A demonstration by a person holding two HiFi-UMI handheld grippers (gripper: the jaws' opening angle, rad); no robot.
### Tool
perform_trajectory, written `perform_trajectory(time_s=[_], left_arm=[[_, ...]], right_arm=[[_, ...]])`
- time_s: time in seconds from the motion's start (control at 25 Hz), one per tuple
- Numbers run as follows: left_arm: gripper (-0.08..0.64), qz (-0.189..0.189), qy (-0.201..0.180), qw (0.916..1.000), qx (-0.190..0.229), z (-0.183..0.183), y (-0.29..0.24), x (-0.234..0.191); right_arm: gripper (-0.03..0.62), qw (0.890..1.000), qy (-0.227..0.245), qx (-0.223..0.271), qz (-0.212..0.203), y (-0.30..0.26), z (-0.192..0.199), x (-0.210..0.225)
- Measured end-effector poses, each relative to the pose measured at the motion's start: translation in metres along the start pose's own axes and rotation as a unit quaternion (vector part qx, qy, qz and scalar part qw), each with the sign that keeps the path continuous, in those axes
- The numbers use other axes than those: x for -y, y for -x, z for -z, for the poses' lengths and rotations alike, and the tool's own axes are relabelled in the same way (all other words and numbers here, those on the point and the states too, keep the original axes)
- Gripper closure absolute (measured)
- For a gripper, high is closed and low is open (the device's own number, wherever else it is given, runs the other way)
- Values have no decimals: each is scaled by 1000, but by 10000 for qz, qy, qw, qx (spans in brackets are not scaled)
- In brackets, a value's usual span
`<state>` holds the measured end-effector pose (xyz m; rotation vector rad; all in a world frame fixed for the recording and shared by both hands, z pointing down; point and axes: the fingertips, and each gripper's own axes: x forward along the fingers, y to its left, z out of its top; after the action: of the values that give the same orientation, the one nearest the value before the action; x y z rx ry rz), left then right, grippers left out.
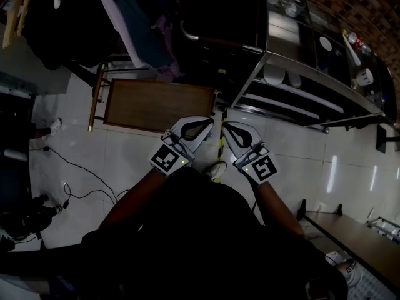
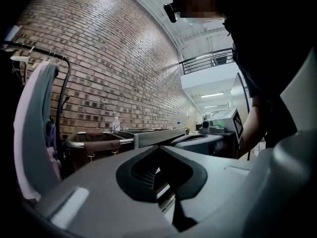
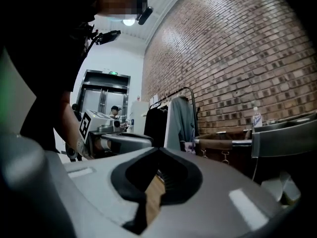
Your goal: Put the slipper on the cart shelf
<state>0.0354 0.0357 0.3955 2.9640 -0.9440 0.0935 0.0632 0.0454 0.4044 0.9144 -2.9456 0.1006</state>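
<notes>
Both grippers are held close together in front of the person's body, pointing level toward the metal cart (image 1: 312, 80) at the upper right. My left gripper (image 1: 209, 122) is shut with nothing between its jaws; in its own view its tips (image 2: 159, 148) meet. My right gripper (image 1: 227, 126) is shut too and holds nothing, with its tips (image 3: 158, 150) meeting. I cannot pick out a slipper with certainty. A pale shoe-like shape (image 1: 216, 170) shows on the floor between the wrists. White items (image 1: 275, 75) lie on a lower cart shelf.
A brown wooden stool (image 1: 156, 105) stands on the floor left of the cart. A clothes rack (image 1: 125, 17) with hanging garments is beyond it. A black cable (image 1: 75, 167) runs over the tiles at left. A bottle (image 2: 116, 124) stands on the cart top against the brick wall.
</notes>
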Motion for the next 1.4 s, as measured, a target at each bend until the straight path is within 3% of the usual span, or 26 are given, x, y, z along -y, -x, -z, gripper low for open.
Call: perform_trajectory(time_s=[0.28,0.48,0.88,1.16,1.4], left_arm=[[560,-65,16,9999,98,1,41,-30],[560,-9,79,9999,138,8,75,-69],[560,370,233,9988,202,14,132,-130],[560,531,237,9982,175,17,145,-148],[560,529,247,9981,215,13,140,-141]], right_arm=[[592,9996,-228,-125,-54,-51,2,-28],[591,9997,-38,-230,43,-100,-3,-47],[591,9990,-113,-226,380,-178,-13,-76],[591,9975,-206,-188,655,-191,-13,-79],[591,9981,-160,-242,552,-184,-11,-79]])
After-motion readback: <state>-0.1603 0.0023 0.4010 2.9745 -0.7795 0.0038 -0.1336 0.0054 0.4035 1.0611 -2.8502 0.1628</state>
